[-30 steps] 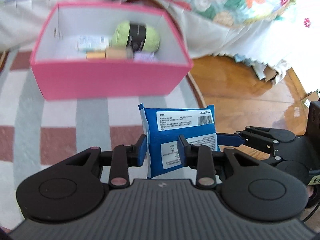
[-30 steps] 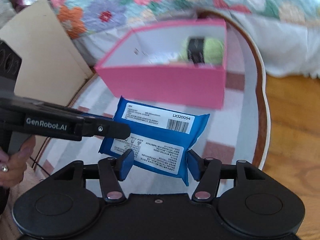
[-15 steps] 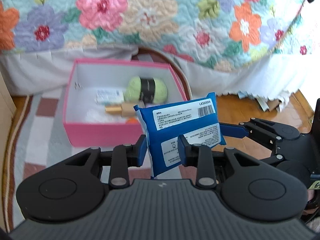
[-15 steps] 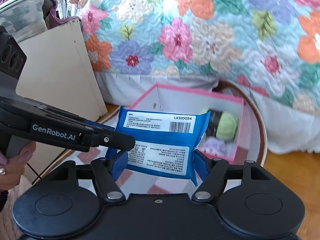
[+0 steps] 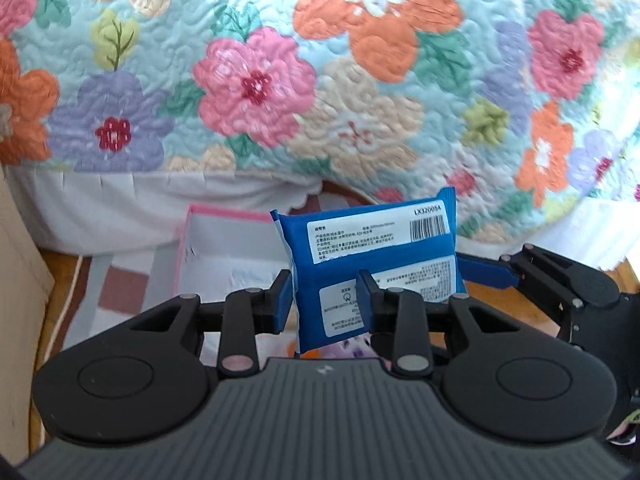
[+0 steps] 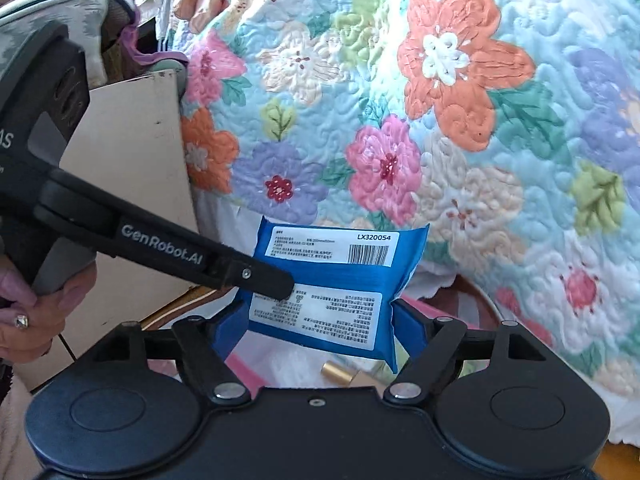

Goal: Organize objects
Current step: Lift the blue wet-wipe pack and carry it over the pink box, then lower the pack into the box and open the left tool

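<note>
Left wrist view, centre of frame: the blue packet (image 5: 376, 264), a flat soft pack with 2 white printed labels and a barcode, is held upright and slightly tilted above the pink box (image 5: 224, 256). The left gripper (image 5: 322, 300) has its jaws pinching the packet's lower left part, 1 blue pad on each face. From the right edge of the frame the right gripper (image 5: 480, 272) reaches in, its blue finger lying against the packet's right edge.

Right wrist view, lower centre: the same blue packet (image 6: 332, 280) sits between the blue pads of the right gripper (image 6: 320, 322), jaws closed on its 2 short ends; the code LX320054 is legible on the upper label. The left gripper (image 6: 276, 284), marked GenRobot.AI, enters from the left and clamps the packet's left part. The person's hand (image 6: 28, 312), wearing a ring, grips its handle at the left edge.

Container: the pink box has white inner walls and stands on a striped rug (image 5: 116, 288). Its contents are mostly hidden behind the packet and the gripper bodies; a gold cylinder (image 6: 338, 372) shows below the packet in the right wrist view, and small orange and lilac patches show under it in the left wrist view.

Background, upper half of both frames: a quilted floral bedspread (image 5: 320, 80). A beige board (image 6: 132, 184) stands at the left of the right wrist view
</note>
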### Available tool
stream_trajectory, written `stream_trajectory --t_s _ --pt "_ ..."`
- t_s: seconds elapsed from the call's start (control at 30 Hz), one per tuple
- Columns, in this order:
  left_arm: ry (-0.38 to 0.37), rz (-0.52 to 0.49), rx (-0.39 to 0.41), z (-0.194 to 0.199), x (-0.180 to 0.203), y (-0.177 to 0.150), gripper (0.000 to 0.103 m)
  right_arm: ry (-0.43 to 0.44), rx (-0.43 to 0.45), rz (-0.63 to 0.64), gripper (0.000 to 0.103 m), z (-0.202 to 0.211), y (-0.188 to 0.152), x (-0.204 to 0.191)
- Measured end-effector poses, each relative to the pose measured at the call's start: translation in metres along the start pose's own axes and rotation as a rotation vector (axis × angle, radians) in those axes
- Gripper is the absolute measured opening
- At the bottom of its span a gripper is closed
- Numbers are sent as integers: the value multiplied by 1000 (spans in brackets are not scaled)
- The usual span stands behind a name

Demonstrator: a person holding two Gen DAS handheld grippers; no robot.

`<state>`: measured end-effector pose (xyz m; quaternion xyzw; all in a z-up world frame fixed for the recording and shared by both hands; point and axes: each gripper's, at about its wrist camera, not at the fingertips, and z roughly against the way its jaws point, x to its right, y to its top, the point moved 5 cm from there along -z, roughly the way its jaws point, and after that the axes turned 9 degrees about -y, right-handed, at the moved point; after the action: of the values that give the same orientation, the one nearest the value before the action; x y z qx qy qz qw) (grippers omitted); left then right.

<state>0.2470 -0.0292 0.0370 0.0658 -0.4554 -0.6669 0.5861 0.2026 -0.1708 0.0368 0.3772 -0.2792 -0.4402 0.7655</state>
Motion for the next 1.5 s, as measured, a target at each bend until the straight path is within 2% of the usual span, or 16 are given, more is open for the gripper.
stream_trajectory --t_s 0.27,0.37,0.5,0.53,0.67,0.7,0.8,1.0,1.17,1.23,1.3,1.4,1.5 --pt "79 29 -114 -70 -40 9 32 38 -112 -97 82 -73 -9 15" --pt "130 53 -156 -97 -61 1 32 54 -174 -134 76 -107 -21 17" --pt "168 86 -188 -121 -86 -12 32 79 -251 -172 61 -146 -42 17" --pt "173 80 -193 -127 -89 -14 32 72 -261 -176 59 -154 -46 17" --pt "206 -49 -195 -148 -89 -17 32 65 -306 -208 57 -180 -57 22" --pt "202 -50 -199 -150 -91 -16 32 77 -325 -227 56 -186 -59 24" --pt "178 8 -210 -156 -105 -14 32 77 -337 -282 56 -197 -61 28" --pt "198 -20 -236 -175 -112 -9 32 60 -374 -299 56 -215 -61 29" --pt "217 -51 -233 -190 -113 -4 32 72 -421 -376 57 -229 -65 41" --pt "229 -61 -228 -193 -111 -4 36 67 -452 -394 58 -236 -69 44" --pt "239 -81 -216 -196 -108 -6 41 57 -478 -390 58 -240 -71 44" --pt "264 -96 -208 -199 -105 -9 41 18 -476 -356 57 -235 -68 40" --pt "241 -66 -211 -194 -102 -10 41 -15 -457 -310 57 -223 -60 39"
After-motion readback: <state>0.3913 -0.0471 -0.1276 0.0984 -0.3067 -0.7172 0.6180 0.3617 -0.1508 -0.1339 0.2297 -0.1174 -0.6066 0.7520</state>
